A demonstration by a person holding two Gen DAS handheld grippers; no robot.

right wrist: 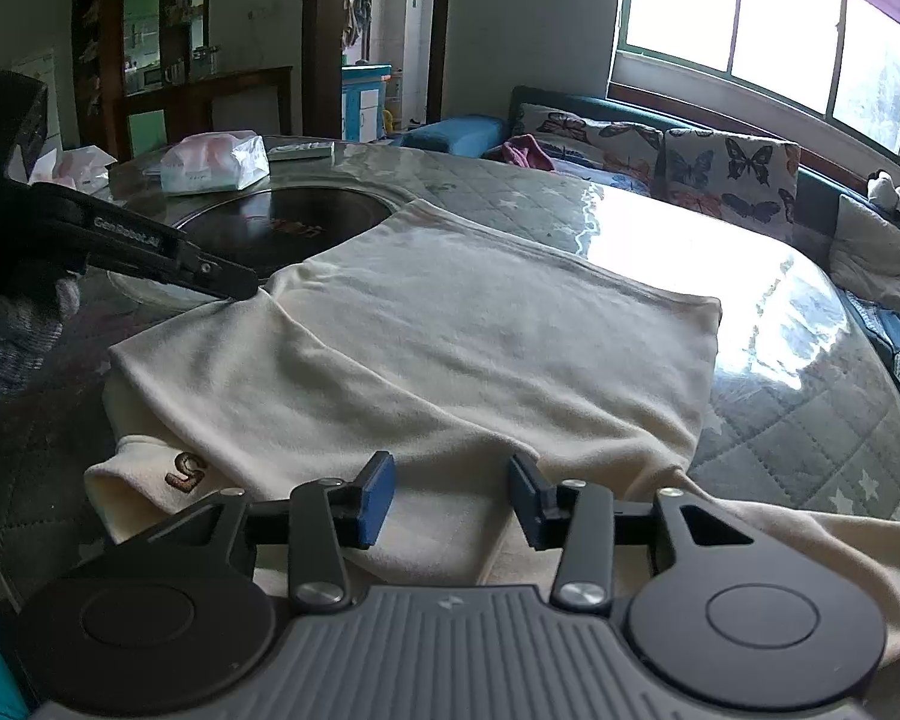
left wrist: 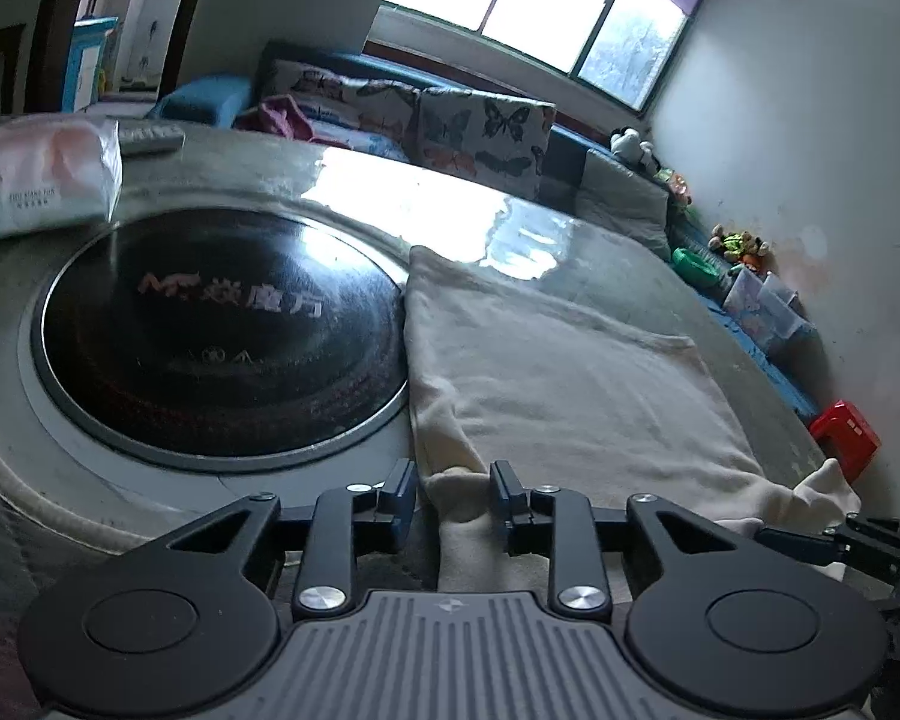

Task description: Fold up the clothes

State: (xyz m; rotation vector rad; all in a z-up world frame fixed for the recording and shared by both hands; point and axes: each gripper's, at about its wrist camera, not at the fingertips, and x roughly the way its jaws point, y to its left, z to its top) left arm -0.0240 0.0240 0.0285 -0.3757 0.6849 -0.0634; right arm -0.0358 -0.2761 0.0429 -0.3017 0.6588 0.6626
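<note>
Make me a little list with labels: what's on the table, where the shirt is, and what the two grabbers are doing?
garment: cream top lying folded over on the round table
letter: an embroidered S near its left edge
left gripper: open, cloth edge between the fingers, not pinched
right gripper: open, above the near hem
centre of table: dark round hotplate
also on table: tissue pack, remote control
behind: sofa with butterfly cushions

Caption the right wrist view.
Right gripper, jaws open, over a cream fleece garment on the round table.
</note>
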